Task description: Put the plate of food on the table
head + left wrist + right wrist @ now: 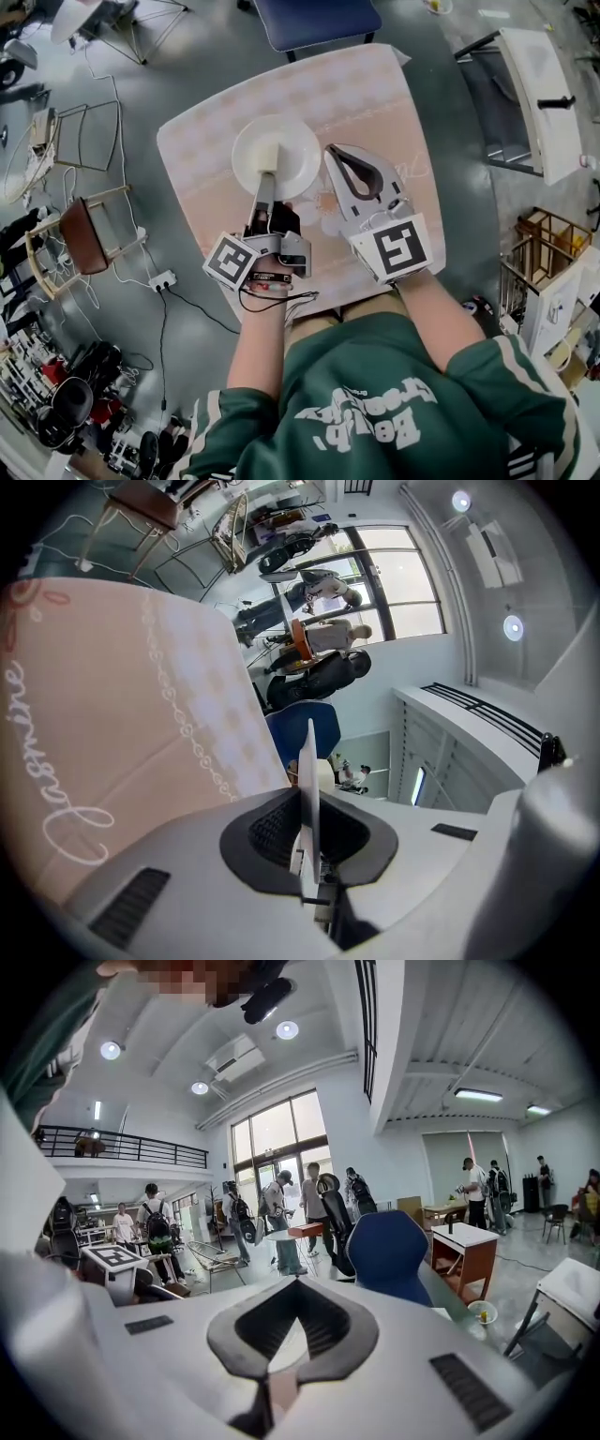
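Note:
A white plate (pixel 291 159) carrying a pale block of food (pixel 268 153) sits over the middle of the table, which has a pink patterned cloth (pixel 366 94). I cannot tell whether the plate rests on the cloth. My left gripper (pixel 266 178) is shut on the plate's near rim. In the left gripper view the plate (pixel 307 761) stands edge-on between the pads. My right gripper (pixel 334 152) hovers just right of the plate, shut with nothing in it. Its fingertips meet in the right gripper view too, where the right gripper (pixel 298 1283) holds nothing.
A blue chair (pixel 319 19) stands at the table's far side. On the floor to the left are a wooden chair (pixel 84 234) and a power strip (pixel 161 279) with cables. A white desk (pixel 539 94) is at the right. Several people stand in the background.

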A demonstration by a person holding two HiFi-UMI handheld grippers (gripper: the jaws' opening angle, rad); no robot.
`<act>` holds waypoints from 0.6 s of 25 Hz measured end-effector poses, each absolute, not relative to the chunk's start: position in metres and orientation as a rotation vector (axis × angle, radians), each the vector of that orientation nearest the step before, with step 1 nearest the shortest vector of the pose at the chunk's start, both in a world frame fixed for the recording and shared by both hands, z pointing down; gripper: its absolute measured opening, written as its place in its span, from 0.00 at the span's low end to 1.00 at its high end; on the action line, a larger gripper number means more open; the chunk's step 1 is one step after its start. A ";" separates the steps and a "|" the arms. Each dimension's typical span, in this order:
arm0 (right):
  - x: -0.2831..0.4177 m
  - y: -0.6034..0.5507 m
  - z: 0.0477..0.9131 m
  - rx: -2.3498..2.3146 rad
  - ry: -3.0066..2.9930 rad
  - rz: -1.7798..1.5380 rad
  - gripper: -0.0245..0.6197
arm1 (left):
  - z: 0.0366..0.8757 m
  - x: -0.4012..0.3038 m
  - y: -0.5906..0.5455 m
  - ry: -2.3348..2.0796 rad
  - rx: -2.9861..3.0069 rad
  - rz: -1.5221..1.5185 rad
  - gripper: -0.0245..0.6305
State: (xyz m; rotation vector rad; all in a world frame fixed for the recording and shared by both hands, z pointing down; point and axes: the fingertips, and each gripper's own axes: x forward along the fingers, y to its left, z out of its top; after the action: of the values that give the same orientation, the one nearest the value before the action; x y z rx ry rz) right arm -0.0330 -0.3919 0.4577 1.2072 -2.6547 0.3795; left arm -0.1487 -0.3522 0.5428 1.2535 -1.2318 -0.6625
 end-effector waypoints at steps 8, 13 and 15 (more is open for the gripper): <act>-0.019 -0.403 0.500 1.228 -2.601 0.459 0.06 | 0.584 -0.135 -0.367 -1.227 1.227 -0.579 0.08; -0.018 -0.408 0.511 1.237 -2.589 0.470 0.06 | 0.597 -0.129 -0.368 -1.221 1.203 -0.558 0.08; -0.019 -0.410 0.516 1.237 -2.584 0.483 0.06 | 0.600 -0.129 -0.370 -1.222 1.204 -0.556 0.08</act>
State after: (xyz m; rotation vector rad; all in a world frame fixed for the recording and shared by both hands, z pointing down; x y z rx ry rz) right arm -0.0190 -0.4096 0.5161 1.2365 -2.5843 0.4832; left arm -0.1286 -0.3701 0.5997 1.2043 -1.2221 -0.5564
